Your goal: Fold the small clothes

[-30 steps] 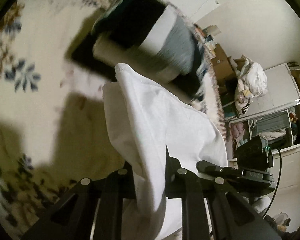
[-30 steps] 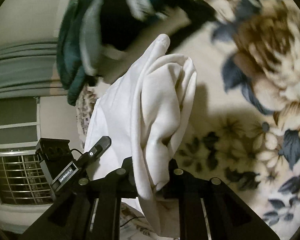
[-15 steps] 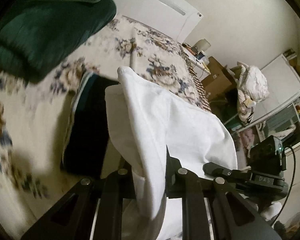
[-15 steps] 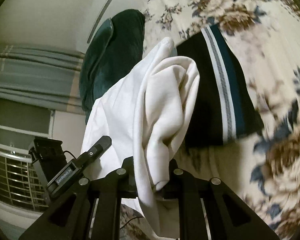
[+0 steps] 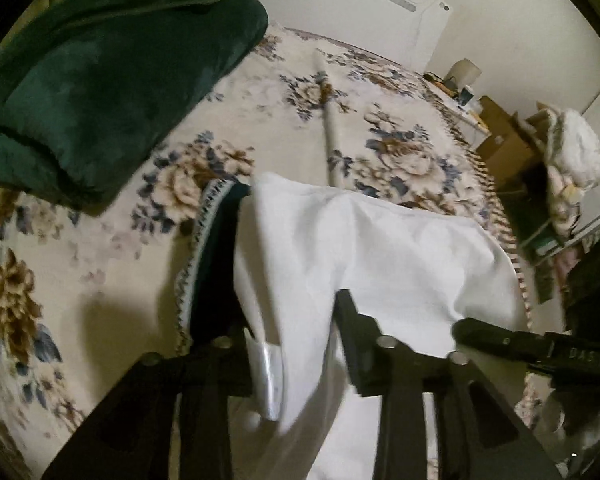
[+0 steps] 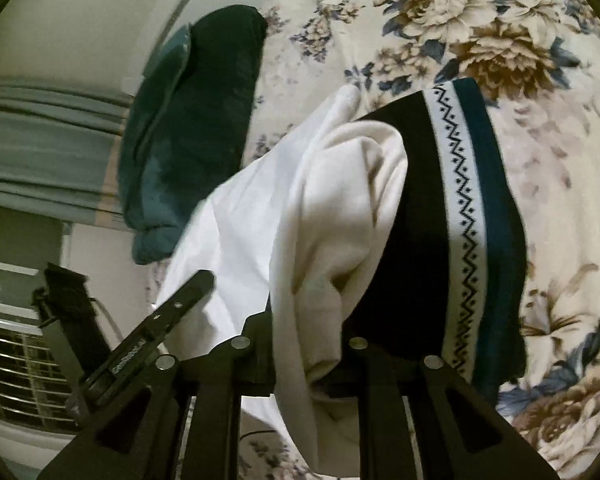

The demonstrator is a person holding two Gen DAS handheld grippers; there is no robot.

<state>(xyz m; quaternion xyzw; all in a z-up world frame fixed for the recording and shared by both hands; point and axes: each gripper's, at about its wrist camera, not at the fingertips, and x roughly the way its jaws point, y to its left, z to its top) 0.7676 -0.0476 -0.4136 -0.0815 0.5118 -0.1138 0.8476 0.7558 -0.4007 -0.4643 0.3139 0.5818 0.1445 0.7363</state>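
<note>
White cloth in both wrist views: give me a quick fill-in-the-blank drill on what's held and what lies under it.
1. Both grippers, left and right, are shut on the ____ cloth.
2. The bedspread has a ____ print.
3. The folded black garment carries a white band with a ____ pattern.
4. The cushion on the bed is dark ____.

Missing words: white; floral; zigzag; green
</note>
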